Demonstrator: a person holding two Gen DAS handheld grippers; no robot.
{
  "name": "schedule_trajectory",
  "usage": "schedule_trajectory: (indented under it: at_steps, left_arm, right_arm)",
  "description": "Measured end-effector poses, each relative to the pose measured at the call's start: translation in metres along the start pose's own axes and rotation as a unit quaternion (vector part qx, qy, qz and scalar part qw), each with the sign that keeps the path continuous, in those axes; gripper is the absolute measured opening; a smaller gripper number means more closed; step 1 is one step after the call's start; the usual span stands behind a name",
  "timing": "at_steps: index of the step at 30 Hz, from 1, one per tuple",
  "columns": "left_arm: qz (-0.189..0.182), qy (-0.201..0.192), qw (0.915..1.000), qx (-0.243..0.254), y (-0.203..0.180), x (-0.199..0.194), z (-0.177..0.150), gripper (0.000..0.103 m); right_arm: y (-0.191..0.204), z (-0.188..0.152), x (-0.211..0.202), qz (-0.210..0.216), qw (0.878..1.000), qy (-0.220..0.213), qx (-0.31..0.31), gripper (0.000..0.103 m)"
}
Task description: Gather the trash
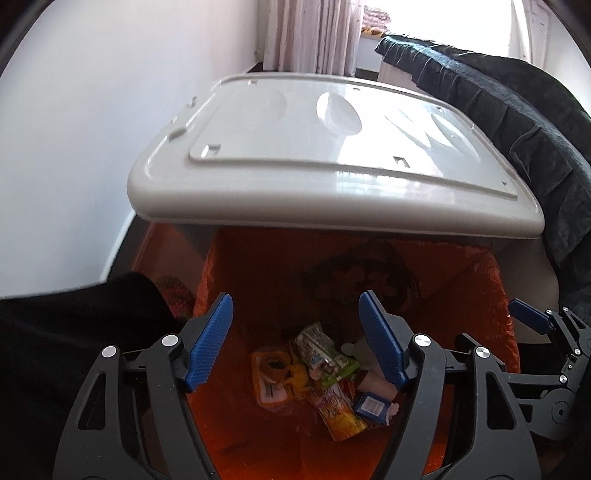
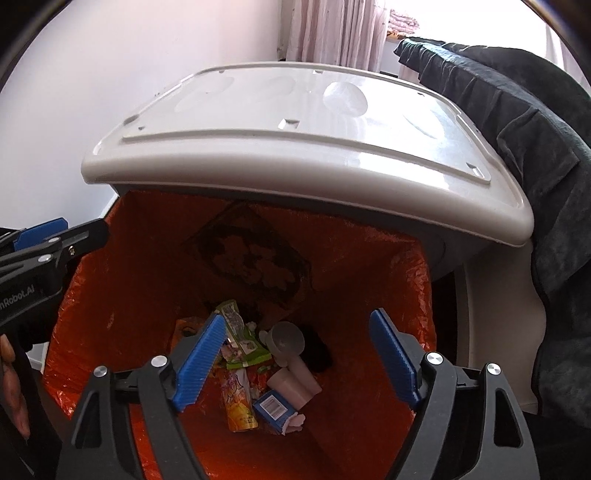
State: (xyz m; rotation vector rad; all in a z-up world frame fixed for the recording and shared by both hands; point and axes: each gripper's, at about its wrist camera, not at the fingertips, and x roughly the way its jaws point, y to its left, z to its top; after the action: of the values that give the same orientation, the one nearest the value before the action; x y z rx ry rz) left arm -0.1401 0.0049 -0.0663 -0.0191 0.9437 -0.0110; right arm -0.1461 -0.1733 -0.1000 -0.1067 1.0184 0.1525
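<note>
Left hand-held gripper (image 1: 295, 339) spread wide over bin mouth, nothing between blue pads (image 1: 210, 343)
Right hand-held gripper (image 2: 299, 360) likewise splayed, nothing held, poised above same opening; seen from left wrist at far right edge
Bin (image 2: 495, 295) lined with orange bag (image 2: 147, 266), dark printed emblem on bag's far wall
Grey lid (image 1: 332, 147) raised, tilted back over rear of bin
Trash (image 2: 258, 373) heaped at bag bottom: green wrapper (image 2: 240, 343), orange-yellow pouch (image 2: 238, 410), small blue box (image 2: 273, 406), white cup (image 2: 291, 387), clear plastic cup (image 2: 286, 338) just behind it, crumpled tissue (image 2: 295, 422) beside box
Orange packet (image 1: 271, 380) at left of heap, touching green wrapper in left-wrist view
Dark cloth (image 2: 535, 129) draped at right, close against bin and lid
White wall (image 1: 92, 129) at left, pale curtain (image 1: 314, 33) behind lid
Fingertips of a bare hand (image 2: 14, 391) at left edge of right-wrist view
</note>
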Motion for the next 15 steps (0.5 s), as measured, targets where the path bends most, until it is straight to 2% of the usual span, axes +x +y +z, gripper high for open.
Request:
schedule_trajectory:
  at_steps: [9,15]
  left_arm:
    - [0.016,-0.081,0.9964,0.019,-0.004,-0.029,0.035,0.089]
    - [0.004,-0.104,0.9945,0.001,-0.002,-0.035,0.07,0.091]
  right_arm:
    - [-0.008,0.025,-0.024,-0.018,0.998,-0.055,0.002,0.085]
    - [-0.026,0.061,-0.047,-0.053,0.993,-0.107,0.006,0.09]
